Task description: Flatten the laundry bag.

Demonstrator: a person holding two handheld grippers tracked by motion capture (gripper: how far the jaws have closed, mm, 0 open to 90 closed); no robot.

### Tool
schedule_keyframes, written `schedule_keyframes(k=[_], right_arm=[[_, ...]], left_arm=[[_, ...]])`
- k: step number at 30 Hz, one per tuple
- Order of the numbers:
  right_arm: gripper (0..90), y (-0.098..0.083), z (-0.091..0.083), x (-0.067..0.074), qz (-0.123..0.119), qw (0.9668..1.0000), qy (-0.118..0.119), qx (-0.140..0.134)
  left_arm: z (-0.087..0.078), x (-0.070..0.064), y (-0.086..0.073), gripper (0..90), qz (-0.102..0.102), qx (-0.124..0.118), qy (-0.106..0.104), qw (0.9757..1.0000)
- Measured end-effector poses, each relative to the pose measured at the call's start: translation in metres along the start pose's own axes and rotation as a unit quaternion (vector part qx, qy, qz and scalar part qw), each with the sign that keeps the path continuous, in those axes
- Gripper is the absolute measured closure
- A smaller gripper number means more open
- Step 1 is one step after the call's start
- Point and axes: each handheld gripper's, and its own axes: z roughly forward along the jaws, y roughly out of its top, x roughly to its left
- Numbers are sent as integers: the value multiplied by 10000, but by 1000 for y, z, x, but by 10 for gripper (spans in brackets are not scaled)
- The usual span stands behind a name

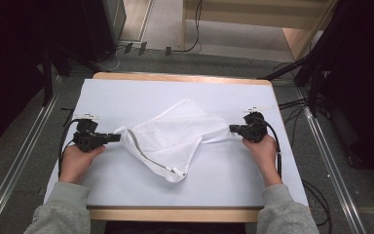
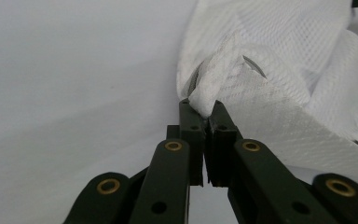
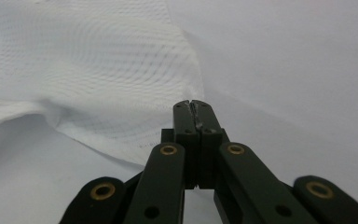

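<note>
Looking first at the high view, a white mesh laundry bag point(image 1: 168, 139) lies near the middle of the desk point(image 1: 126, 95), which has a white top. The bag is not flat: it is crumpled, with folds across its middle, and one side with the zipper point(image 1: 148, 156) runs down toward the near edge of the desk. The left gripper point(image 1: 114, 138) holds the bag's left corner, and the right gripper point(image 1: 233, 128) is at the bag's right corner, near the desk's right edge. The two hands point(image 1: 75, 163) are well apart, so the bag is stretched between them only loosely.

In the left gripper view, the jaws of the left gripper point(image 2: 204, 111) are pressed together and pinch a bunched corner of the mesh bag point(image 2: 270, 70). A dark piece of the zipper point(image 2: 254, 65) shows in the fold just behind the pinched part.

In the right gripper view, the right gripper point(image 3: 196, 103) has its jaws pressed together too. The bag point(image 3: 88, 56) lies just to the side of the jaw tips, and whether a thin edge of mesh is caught between them, the view does not make clear.

As a judgement, the work seems to be spreading or folding the bag, and it is at an early stage: at least one corner is taken, but the cloth is not yet smooth or laid in a tidy shape.
</note>
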Motion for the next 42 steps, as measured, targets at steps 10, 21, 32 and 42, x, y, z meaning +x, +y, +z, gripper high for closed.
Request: schedule_keyframes(k=[10, 21, 32, 42], right_arm=[[875, -1, 4, -5, 185, 9998, -89, -26], [745, 0, -19, 19, -122, 9994, 198, -255], [744, -10, -5, 40, -283, 9985, 464, 7], [745, -16, 9, 45, -273, 9988, 365, 183]], left_arm=[[-2, 7, 1, 765, -121, -68, -200, 9997], [-47, -5, 11, 547, 280, -288, -61, 9992], [-14, -19, 35, 516, 570, -37, -142, 9983], [23, -15, 62, 543, 749, 294, -35, 9968]])
